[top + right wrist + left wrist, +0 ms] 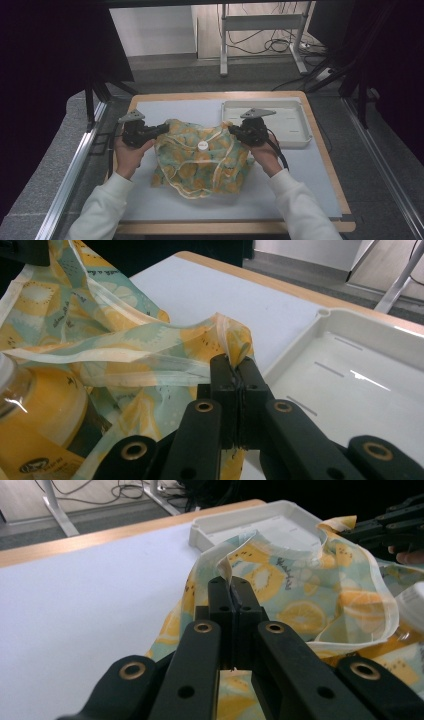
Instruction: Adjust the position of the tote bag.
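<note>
Fruit-print bag (200, 160) | crumpled, mouth spread | left tool (162, 129), right tool (231, 129) each clamping its rim

Grey floor (165, 75), tangled cables (270, 46)

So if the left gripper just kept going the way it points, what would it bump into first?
The left gripper is already clamped on the fruit-print cloth, so it would push into that first. Beyond the cloth, probably the white tray, though depth is hard to judge.
</note>
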The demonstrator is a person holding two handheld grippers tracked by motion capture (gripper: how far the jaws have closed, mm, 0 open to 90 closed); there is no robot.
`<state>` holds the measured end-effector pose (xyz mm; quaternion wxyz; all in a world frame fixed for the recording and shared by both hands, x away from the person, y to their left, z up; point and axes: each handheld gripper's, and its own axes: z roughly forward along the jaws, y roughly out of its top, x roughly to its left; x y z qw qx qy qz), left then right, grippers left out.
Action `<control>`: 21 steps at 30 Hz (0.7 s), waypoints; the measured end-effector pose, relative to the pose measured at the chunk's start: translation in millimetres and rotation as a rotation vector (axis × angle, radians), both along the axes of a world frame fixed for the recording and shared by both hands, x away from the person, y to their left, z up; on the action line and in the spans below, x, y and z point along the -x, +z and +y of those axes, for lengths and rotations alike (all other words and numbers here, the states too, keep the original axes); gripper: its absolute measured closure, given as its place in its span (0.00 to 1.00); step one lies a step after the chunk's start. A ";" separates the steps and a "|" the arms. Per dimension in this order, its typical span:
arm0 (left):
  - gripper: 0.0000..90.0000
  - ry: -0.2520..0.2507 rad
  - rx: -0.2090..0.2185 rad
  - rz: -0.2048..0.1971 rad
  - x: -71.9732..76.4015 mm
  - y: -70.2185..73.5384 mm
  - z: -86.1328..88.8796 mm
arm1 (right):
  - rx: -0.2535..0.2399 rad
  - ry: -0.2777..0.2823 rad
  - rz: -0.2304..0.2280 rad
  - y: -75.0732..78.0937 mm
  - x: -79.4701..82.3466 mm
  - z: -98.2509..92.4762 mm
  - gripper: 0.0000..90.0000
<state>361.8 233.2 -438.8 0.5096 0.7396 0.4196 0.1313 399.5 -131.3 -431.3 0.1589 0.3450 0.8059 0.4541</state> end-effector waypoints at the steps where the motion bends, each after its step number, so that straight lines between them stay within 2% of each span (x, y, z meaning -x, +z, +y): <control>1: 1.00 -0.002 -0.006 0.002 -0.1 -1.4 -0.3 | 0.000 0.001 0.006 -2.0 -0.2 -0.6 0.98; 15: 1.00 -0.013 -0.021 0.058 -1.3 -26.4 0.4 | 0.012 0.009 0.025 -12.3 -0.5 -1.0 0.98; 21: 1.00 -0.017 -0.048 0.081 -1.4 -37.7 -1.1 | 0.036 0.007 0.052 -22.9 0.3 -0.7 0.98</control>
